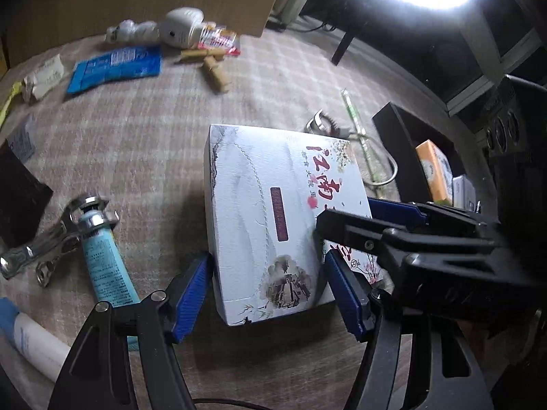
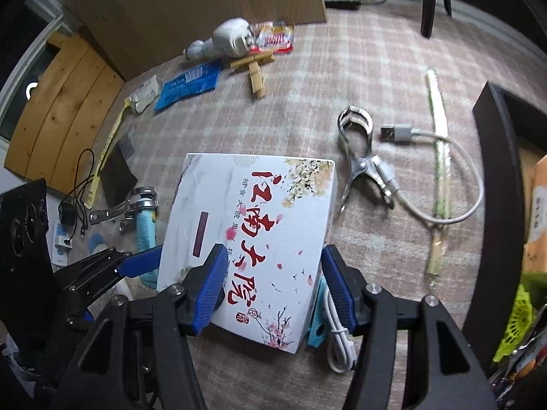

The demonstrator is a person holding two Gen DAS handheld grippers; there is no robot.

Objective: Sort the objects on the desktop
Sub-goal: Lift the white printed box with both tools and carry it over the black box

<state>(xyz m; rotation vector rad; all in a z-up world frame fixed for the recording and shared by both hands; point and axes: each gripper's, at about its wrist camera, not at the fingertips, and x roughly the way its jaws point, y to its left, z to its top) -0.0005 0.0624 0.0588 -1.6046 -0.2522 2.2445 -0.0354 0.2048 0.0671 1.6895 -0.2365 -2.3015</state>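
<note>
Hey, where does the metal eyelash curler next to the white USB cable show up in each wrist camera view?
Left wrist view: the eyelash curler sits upper right of centre, just past the far edge of the white tissue box, mostly hidden.
Right wrist view: the eyelash curler lies right of centre, in full, beside the USB cable.
Shared landmark: the tissue box, central in both views.
</note>
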